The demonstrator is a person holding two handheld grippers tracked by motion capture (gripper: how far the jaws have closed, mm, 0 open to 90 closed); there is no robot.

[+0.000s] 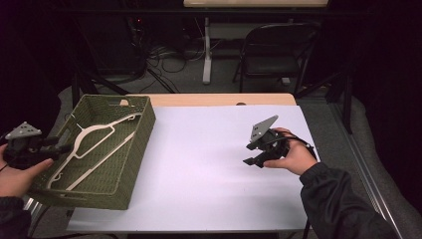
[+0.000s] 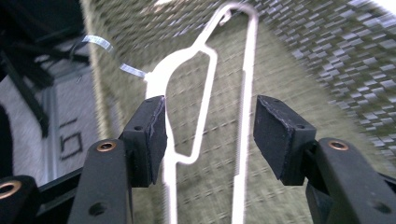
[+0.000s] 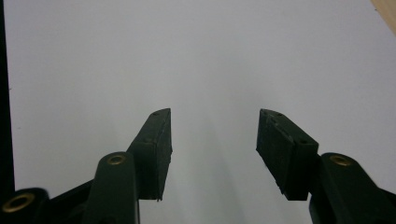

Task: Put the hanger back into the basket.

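A white clothes hanger (image 1: 92,142) lies inside an olive woven basket (image 1: 144,130) at the table's left end. My left gripper (image 1: 58,148) hovers at the basket's left rim, pointing in over it. In the left gripper view its jaws stand open (image 2: 210,109). The hanger (image 2: 205,79) lies on the basket floor beyond them, and neither pad presses on it. My right gripper (image 1: 253,158) rests low over the white table cover (image 1: 199,164) at the right. It is open (image 3: 215,114) with nothing between its pads.
The basket wall (image 2: 327,51) rises to the right in the left gripper view. A strip of wooden tabletop (image 1: 224,99) shows behind the white cover. Beyond the table stand a folding chair (image 1: 278,45) and a white desk leg (image 1: 206,50) among floor cables.
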